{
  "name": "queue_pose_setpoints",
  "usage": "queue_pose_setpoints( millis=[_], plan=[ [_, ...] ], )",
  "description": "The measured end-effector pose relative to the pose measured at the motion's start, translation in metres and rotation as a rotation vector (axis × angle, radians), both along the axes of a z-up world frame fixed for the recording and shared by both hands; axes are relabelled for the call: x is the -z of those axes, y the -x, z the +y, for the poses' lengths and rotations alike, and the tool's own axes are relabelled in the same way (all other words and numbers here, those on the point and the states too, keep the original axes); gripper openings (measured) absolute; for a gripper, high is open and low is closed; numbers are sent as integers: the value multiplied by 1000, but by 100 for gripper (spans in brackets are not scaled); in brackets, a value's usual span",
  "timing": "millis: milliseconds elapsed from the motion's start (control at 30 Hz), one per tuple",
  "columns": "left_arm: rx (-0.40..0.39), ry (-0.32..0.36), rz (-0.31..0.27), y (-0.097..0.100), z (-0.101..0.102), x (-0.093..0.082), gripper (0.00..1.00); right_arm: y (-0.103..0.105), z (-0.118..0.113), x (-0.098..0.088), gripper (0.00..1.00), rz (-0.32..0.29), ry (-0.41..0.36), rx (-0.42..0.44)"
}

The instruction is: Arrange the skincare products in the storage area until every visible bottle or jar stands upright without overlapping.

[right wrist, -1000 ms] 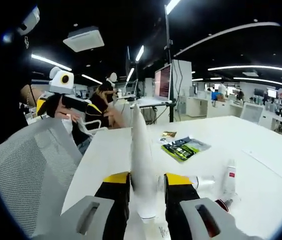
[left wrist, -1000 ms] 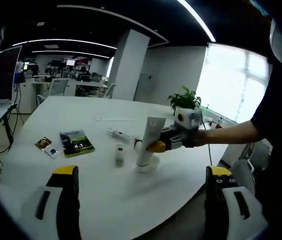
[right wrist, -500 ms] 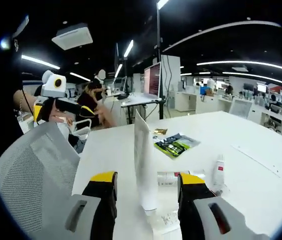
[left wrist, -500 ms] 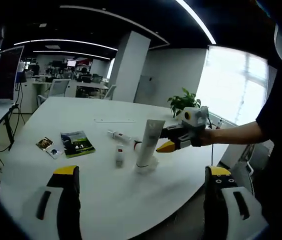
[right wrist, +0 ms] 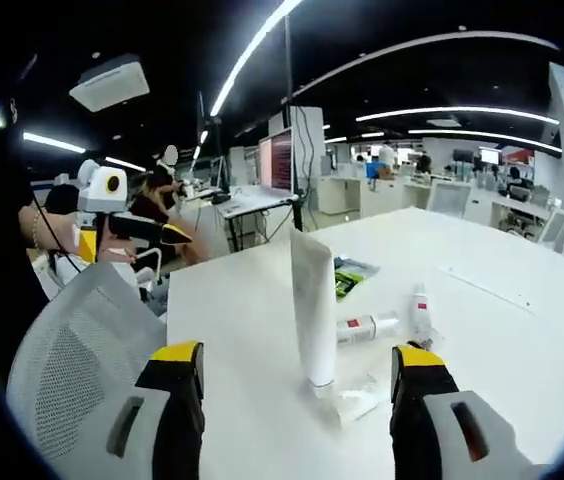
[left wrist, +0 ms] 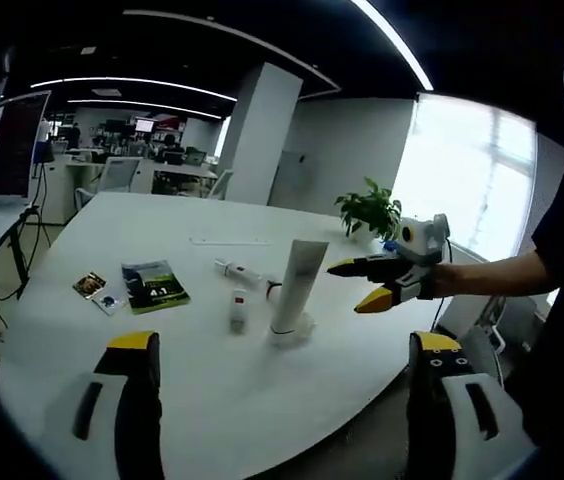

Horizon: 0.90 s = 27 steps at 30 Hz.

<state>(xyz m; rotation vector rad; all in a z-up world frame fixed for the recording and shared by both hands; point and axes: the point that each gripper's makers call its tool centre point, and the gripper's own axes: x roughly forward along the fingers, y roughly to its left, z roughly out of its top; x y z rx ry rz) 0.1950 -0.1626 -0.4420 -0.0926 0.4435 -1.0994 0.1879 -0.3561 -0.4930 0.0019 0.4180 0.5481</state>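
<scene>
A tall white tube (left wrist: 296,285) (right wrist: 312,305) stands upright on its cap on the white table (left wrist: 162,370). Two small white bottles lie on their sides: one (left wrist: 239,309) (right wrist: 420,312) just left of the tube in the left gripper view, another (left wrist: 239,271) (right wrist: 360,327) behind it. My right gripper (right wrist: 297,385) is open and drawn back from the tube; it shows in the left gripper view (left wrist: 362,285) to the tube's right with its jaws apart. My left gripper (left wrist: 282,385) is open over the near table edge, holding nothing, and it shows at the left of the right gripper view (right wrist: 167,233).
A green booklet (left wrist: 154,285) (right wrist: 345,280) and small packets (left wrist: 95,292) lie on the table's left part. A potted plant (left wrist: 368,208) stands at the far edge. A grey mesh chair (right wrist: 67,340) is by the near edge. Desks and monitors are in the background.
My right gripper has let go of the tall tube, opened wide and pulled back from it. The tube stays standing. The left gripper has not moved.
</scene>
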Motion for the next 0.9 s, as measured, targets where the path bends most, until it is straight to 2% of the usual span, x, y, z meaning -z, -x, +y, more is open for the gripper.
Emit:
queue_pose_setpoints(
  millis=[300,400,533,633,767,833,900],
  plan=[
    [16,-18,19,3,5,3,96,35,-2,-8,87,27,-74,125],
    [21,-34,23,4,6,6,97,46,-4,-15,89,9,-103,171],
    [22,-43,38,4,8,8,97,61,-6,-19,95,6,-191,274],
    [13,-33,46,2,10,7,98,73,-7,-21,96,12,-183,312],
    [5,-34,50,0,13,9,99,86,-4,-28,99,-3,-235,380],
    [1,-36,60,1,14,11,99,92,-8,-26,99,11,-189,397],
    [1,-27,66,1,13,11,99,94,-13,-27,99,4,-200,412]
  ],
)
